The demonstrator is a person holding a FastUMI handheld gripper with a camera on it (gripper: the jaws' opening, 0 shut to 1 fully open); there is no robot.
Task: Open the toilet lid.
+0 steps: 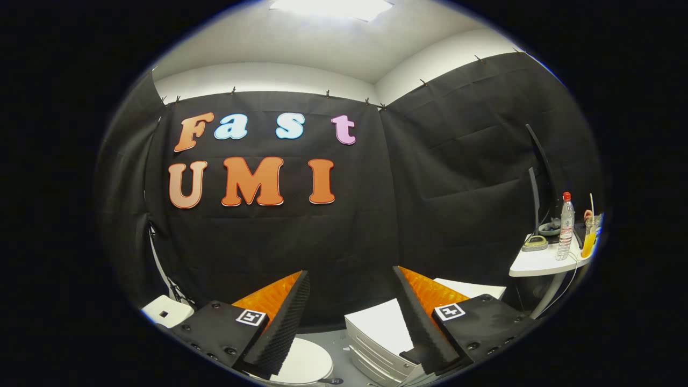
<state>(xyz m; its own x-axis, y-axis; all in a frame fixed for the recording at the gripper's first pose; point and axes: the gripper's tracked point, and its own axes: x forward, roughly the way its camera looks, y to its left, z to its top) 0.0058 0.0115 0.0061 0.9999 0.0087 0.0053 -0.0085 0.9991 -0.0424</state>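
while raised above toilet lid (303,363), hand-held gripper (352,279) spread wide, holding nothing.

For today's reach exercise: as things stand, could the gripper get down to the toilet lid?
Probably yes. The gripper has its jaws open and holding nothing, and the toilet lid lies closed just below them with nothing between.

Open claw (350,301) above toilet lid (306,363)

Glossy smooth toilet lid (306,363), matt wall cloth (457,177) (creased), clear plastic bottle (565,228)
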